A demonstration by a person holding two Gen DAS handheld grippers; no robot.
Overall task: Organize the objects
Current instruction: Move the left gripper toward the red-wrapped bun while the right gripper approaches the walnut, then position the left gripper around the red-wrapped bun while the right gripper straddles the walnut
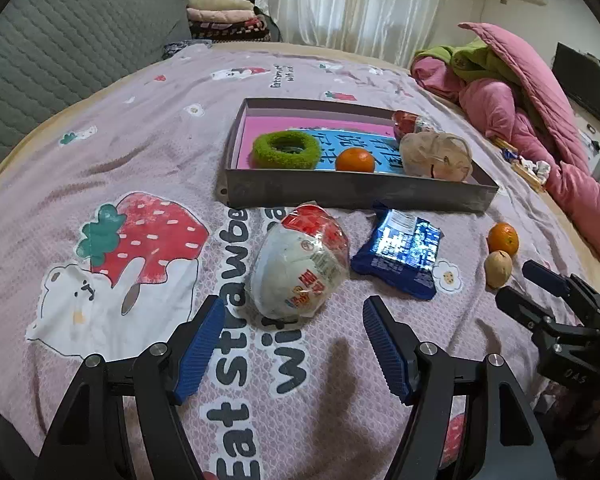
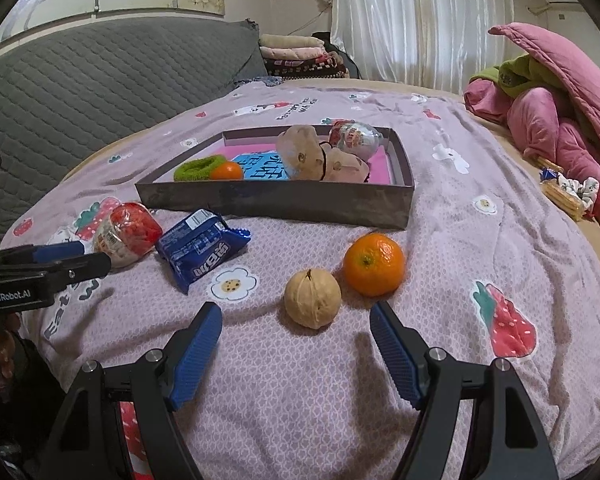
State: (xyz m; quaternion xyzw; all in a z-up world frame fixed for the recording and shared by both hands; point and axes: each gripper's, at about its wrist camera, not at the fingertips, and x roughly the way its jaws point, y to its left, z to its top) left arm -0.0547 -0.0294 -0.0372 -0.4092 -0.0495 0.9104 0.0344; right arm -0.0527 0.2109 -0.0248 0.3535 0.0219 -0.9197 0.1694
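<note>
Objects to be sorted lie on a bed with a pink strawberry-print cover, in front of a shallow grey tray that sits in the upper middle of both views. Already inside the tray are a green ring, an orange, a brown soft toy and a wrapped round item.

Outside it, in the left wrist view, a wrapped white-and-red snack sits at the centre of the frame, straight ahead of the left tongs, whose blue fingers are spread wide with nothing between them. Its long axis runs roughly away from the camera, tilted right. A blue snack packet lies just to its right.

In the right wrist view, a walnut sits at the lower centre, just ahead of the right tongs, also spread and empty. A second orange touches it on the upper right. The walnut looks the likeliest pick for the right tongs, the snack for the left.
</note>
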